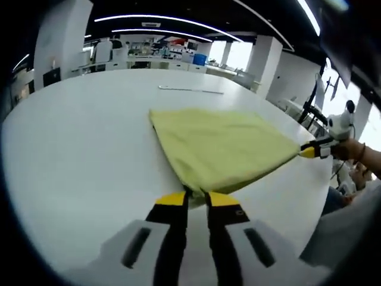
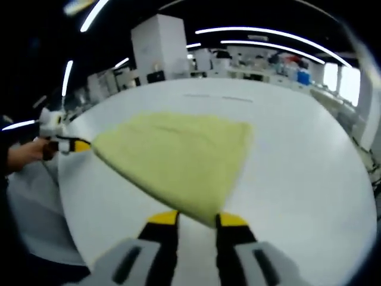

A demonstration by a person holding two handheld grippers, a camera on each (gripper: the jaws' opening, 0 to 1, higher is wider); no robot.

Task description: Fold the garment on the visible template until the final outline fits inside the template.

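Two grippers each pinch a near corner of the yellow garment [image 1: 223,149]: the left gripper [image 1: 195,196] is clamped on one corner, the right gripper [image 2: 197,220] on the other, and the cloth stretches taut between them and slopes down to the white table [image 1: 77,137]. I would judge a fold in progress; both corners should travel together at even height, keeping tension so no crease forms. Beyond lies a thin strip [image 1: 190,90], possibly the template's edge. No legible writing.

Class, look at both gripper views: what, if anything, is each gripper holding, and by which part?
Both hold the yellow-green cloth garment. The left gripper and the right gripper each pinch a near corner of it, lifted over the white table.
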